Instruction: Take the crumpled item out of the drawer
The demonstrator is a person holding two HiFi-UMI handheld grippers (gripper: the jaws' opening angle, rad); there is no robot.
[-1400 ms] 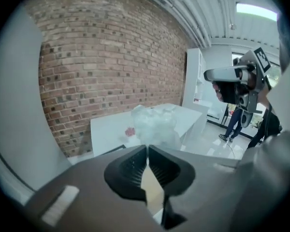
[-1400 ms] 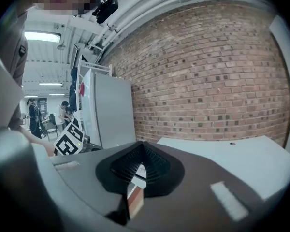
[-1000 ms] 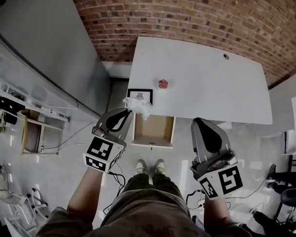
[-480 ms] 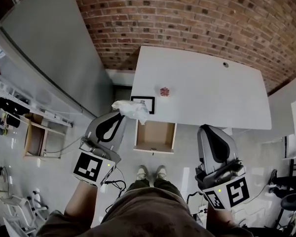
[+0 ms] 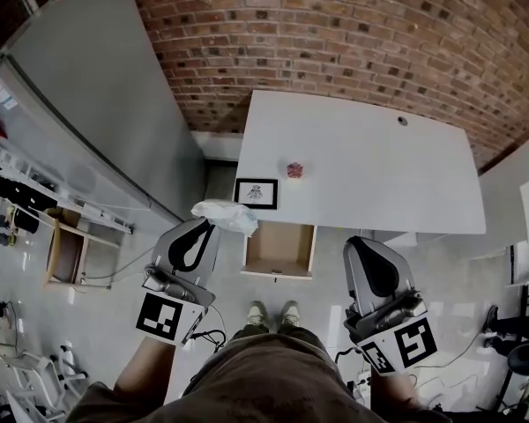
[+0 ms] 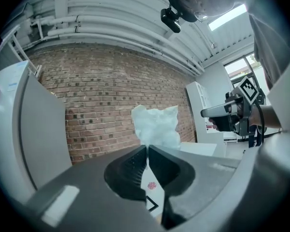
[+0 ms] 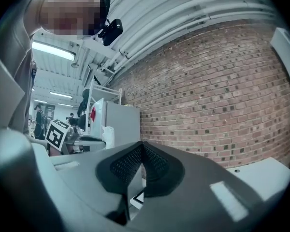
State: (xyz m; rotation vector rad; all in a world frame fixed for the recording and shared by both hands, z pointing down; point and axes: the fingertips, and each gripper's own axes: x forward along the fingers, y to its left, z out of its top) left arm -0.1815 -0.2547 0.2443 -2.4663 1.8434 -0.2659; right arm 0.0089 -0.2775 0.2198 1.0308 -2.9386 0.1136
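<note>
My left gripper [image 5: 210, 227] is shut on a crumpled white tissue [image 5: 223, 215], held in the air left of the open wooden drawer [image 5: 279, 250]. In the left gripper view the tissue [image 6: 156, 125] sticks up from between the closed jaws of the left gripper [image 6: 148, 149]. The drawer's inside looks bare. My right gripper [image 5: 368, 247] hangs to the right of the drawer, shut with nothing in it; the right gripper [image 7: 142, 148] shows its jaws closed together against the brick wall.
A white table [image 5: 361, 161] stands against the brick wall, with a small red item [image 5: 294, 170] and a black-framed card [image 5: 256, 193] on it. A grey cabinet [image 5: 88, 104] is at the left, with shelves [image 5: 66, 241] below. My feet [image 5: 269, 310] are before the drawer.
My left gripper has carried the tissue leftward and away from the drawer. The right gripper dropped back, then rose again a little.
</note>
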